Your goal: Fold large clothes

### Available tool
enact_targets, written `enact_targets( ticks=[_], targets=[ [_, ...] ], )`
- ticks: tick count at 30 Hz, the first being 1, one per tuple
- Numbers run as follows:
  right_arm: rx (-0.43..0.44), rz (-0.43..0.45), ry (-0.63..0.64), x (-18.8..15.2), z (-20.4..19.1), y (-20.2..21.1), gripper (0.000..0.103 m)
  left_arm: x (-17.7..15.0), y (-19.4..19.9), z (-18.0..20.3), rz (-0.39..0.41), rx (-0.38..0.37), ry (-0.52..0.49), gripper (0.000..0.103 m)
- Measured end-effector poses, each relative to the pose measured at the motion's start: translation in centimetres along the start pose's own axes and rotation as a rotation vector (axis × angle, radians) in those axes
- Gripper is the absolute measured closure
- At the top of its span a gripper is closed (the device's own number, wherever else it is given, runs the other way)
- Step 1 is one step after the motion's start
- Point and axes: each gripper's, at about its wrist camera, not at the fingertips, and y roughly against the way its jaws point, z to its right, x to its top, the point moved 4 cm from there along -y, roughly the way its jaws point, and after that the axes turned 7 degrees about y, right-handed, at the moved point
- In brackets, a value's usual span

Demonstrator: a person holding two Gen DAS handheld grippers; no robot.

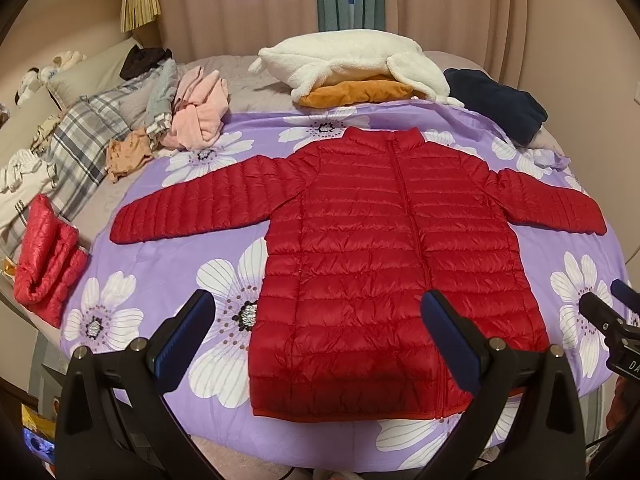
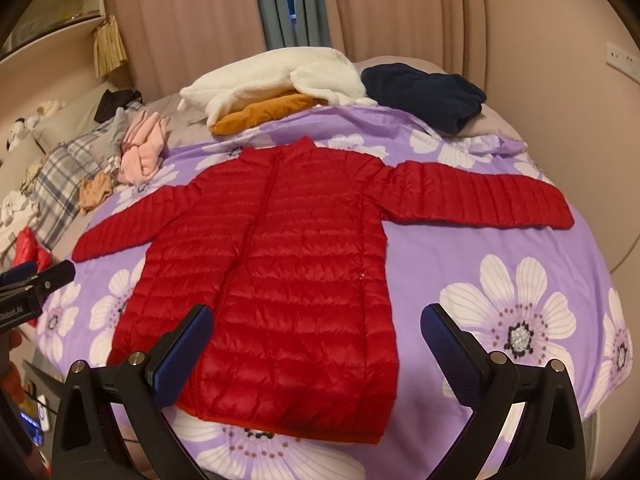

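Purple floral bedsheet [image 1: 168, 264] backs red puffer jacket [image 1: 380, 248], spread flat mid-frame for folding; left gripper [image 1: 320, 344] and right gripper [image 2: 316, 344] both wide, empty.

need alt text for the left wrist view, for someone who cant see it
A red quilted puffer jacket lies flat, front up and zipped, sleeves spread, on a purple bedspread with white flowers. The open left tongs hover near its hem, holding nothing. Behind lie a white fleece, a navy garment and pink clothes.
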Motion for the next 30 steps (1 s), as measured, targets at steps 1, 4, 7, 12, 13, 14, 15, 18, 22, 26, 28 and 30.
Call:
enact_targets(
  ticks=[1,4,7,12,13,14,15,18,22,26,28,30],
  targets=[
    [0.017,0.000,-0.009,-0.1,0.1,-0.2,0.001,-0.1,-0.5,-0.2,-0.010,-0.015,0.014,0.000],
    [0.122,-0.012,-0.079,-0.7,1.0,-1.6,0.001,-0.4,-2.6,-0.5,-0.062,-0.046,0.056,0.000],
    [0.189,-0.040,-0.185,-1.7,2.8,-3.6,0.001,-1.2,-5.8,-1.0,-0.147,-0.066,0.108,0.000],
    [0.203,-0.064,-0.368,-4.3,7.3,-6.9,0.001,-2.9,-10.7,-2.0,-0.270,-0.075,0.224,0.000],
    [0.188,-0.057,-0.405,-4.7,8.7,-7.4,0.001,-3.0,-11.3,-2.2,-0.283,-0.088,0.249,0.000],
    [0.172,-0.053,-0.436,-5.0,9.8,-7.8,0.001,-3.0,-11.7,-2.2,-0.293,-0.102,0.268,0.000],
    [0.164,-0.046,-0.465,-5.2,10.8,-8.0,0.001,-3.0,-12.1,-2.1,-0.304,-0.121,0.284,0.000],
    [0.150,-0.007,-0.573,-5.3,14.6,-8.6,0.001,-2.5,-13.1,-1.1,-0.328,-0.179,0.303,0.000],
    [0.110,0.058,-0.711,-4.7,20.0,-9.7,0.001,-1.3,-13.8,0.7,-0.306,-0.234,0.284,0.000],
    [0.100,0.115,-0.852,-4.0,25.2,-11.5,0.001,0.1,-15.1,2.5,-0.309,-0.269,0.279,0.000],
    [0.096,0.140,-0.928,-3.7,27.8,-12.4,0.001,0.7,-15.8,2.9,-0.317,-0.271,0.280,0.000],
    [0.093,0.174,-0.992,-3.3,29.7,-12.9,0.001,1.5,-16.5,3.6,-0.317,-0.262,0.270,0.000]
  ],
)
